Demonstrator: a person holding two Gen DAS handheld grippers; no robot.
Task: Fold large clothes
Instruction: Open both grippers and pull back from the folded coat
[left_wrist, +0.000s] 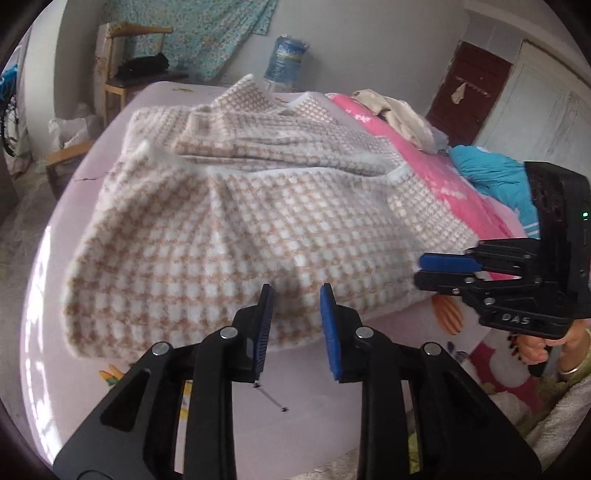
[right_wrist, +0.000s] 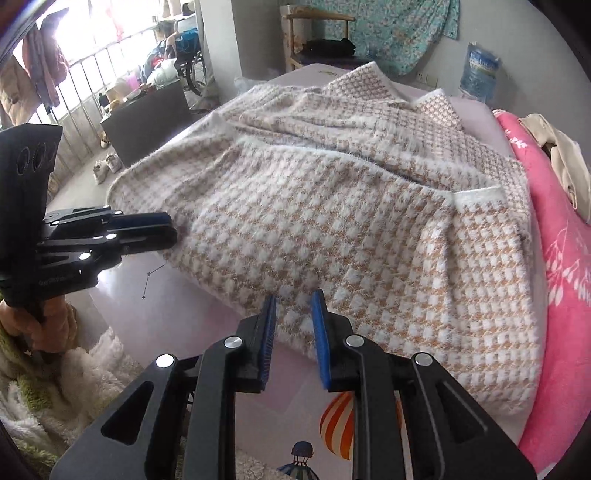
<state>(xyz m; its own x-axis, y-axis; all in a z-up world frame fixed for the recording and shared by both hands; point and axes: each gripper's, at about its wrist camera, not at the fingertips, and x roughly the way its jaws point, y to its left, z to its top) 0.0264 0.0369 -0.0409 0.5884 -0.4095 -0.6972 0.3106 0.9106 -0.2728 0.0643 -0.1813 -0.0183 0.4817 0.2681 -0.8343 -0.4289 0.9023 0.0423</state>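
Garment: checked fuzzy coat (left_wrist: 236, 236) spread on bed (left_wrist: 155, 99).
Left gripper (left_wrist: 295, 295): parted, empty, at coat's 6 o'clock hem.
Right gripper (right_wrist: 293, 299): parted, empty, same hem.

One checked garment (left_wrist: 236, 229), two tools, one water bottle (left_wrist: 286, 62), one wooden chair (left_wrist: 122, 74), perhaps two shoes (right_wrist: 107, 164).

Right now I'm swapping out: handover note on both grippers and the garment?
Left gripper: open, empty, at the near hem.
Right gripper: open, empty, jaws apart over the same hem.
Fuzzy beige-and-white houndstooth knit garment: on the pale pink bed sheet, beside a pink blanket.
Done: upper layers look folded inward.
Left: probably grip the hem and fold it up.
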